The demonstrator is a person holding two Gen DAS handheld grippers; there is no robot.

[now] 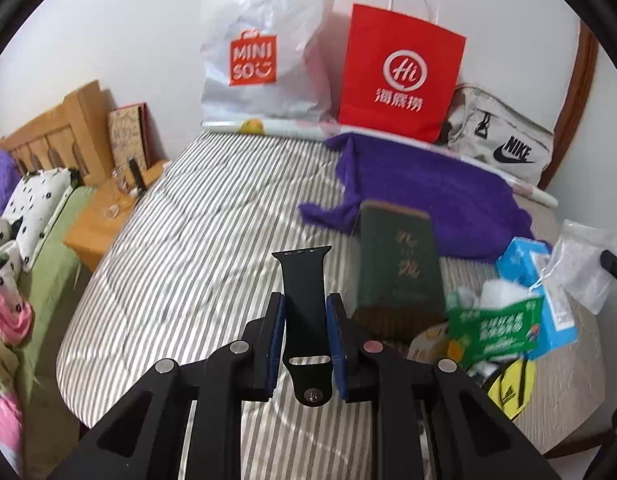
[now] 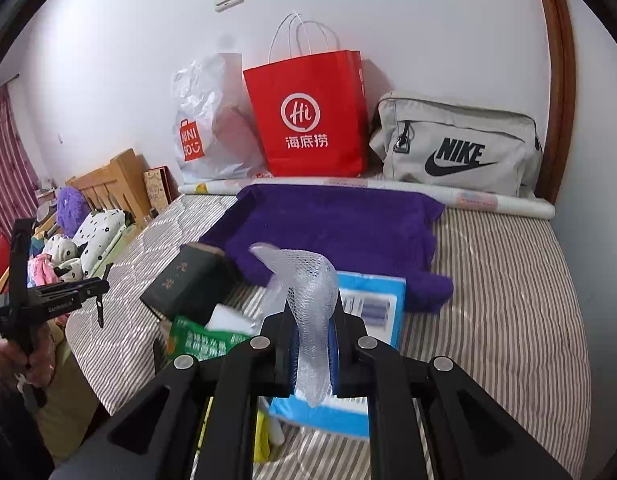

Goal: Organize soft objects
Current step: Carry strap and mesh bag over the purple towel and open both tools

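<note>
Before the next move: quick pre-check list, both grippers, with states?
1. Left gripper shut on black watch strap: ok, pads on both sides.
2. Right gripper shut on white foam net sleeve: ok.
3. Sleeve free of the pile: cannot tell; its lower end overlaps the blue packet.
4. Grippers apart from each other: ok; the left one sits far to the side in the right wrist view.
5. Landing spot on purple towel: ok, middle is bare.
6. Green book stability: cannot tell, blurred.
</note>
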